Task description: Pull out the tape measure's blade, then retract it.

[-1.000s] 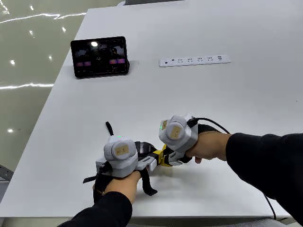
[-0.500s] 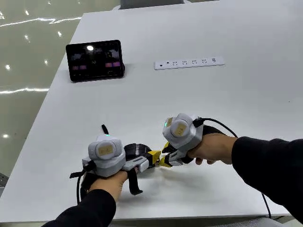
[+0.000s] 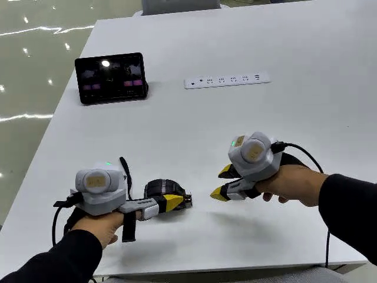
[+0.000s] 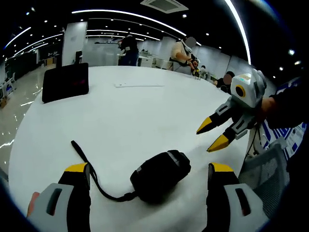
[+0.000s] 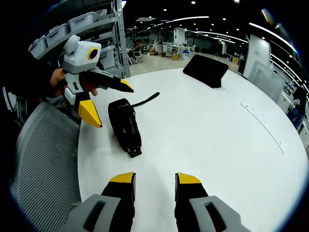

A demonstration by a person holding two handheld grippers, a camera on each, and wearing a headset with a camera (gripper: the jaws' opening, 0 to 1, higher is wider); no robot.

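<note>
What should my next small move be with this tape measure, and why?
Likely close the left gripper on the tape measure: it lies loose on the table between that gripper's open jaws, blade in. The right gripper is open, empty and apart.

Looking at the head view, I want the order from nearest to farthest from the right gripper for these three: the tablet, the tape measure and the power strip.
1. Tape measure: just to the left of the right gripper, at the near side.
2. Power strip: farther back, roughly straight ahead of the gripper.
3. Tablet: far back and well to the left, standing near the edge.
</note>
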